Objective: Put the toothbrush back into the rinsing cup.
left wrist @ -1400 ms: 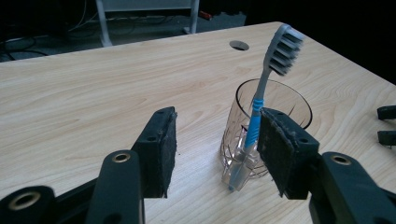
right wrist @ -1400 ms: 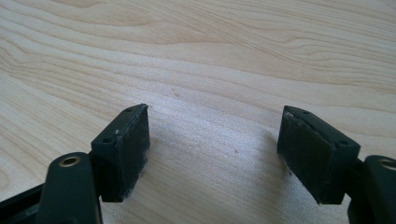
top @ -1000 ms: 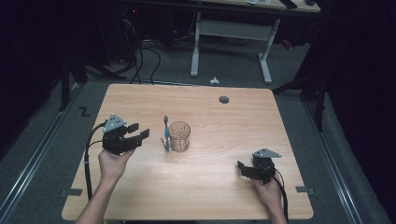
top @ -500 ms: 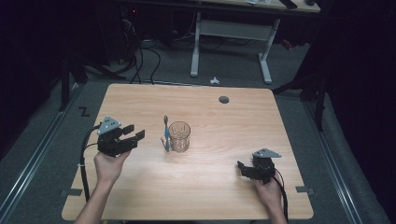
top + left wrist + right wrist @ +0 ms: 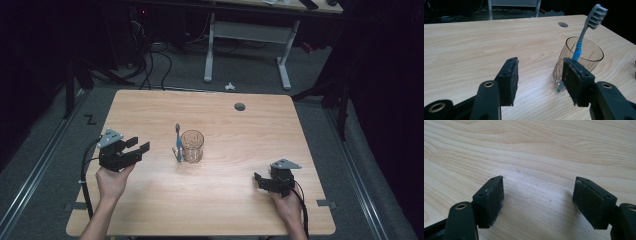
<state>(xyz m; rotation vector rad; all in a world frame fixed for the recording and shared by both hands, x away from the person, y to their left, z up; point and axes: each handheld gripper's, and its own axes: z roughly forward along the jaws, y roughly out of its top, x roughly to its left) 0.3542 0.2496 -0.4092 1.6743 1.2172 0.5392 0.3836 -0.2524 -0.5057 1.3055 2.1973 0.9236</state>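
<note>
The left gripper [image 5: 136,148] hangs just above the table [image 5: 240,210] w/ its jaws spread wide and nothing between them, aimed toward the table's middle. Straight off its tips, near but apart, stands a clear cup [image 5: 192,145] w/ a blue toothbrush [image 5: 177,142]; in the left gripper view [image 5: 540,82] the cup [image 5: 589,53] sits ahead and toward the right-hand jaw, partly hidden behind that pad. The toothbrush [image 5: 584,32] runs steeply up, grey head on top, tilted; its lower end seems to rest at the cup's foot, but whether the handle is inside the glass or leaning on the outside can't be told for sure. So the long axis is close to upright, crosswise to the jaws' reach. The left hand [image 5: 112,180] is clearly the nearer one, wrist low, forearm coming from the table's near edge. The right gripper [image 5: 260,181] sits well apart, by the near right corner, jaws also wide and empty over bare wood [image 5: 539,195]. Likely next grab, judging by position: left side reaches for cup or brush.
</note>
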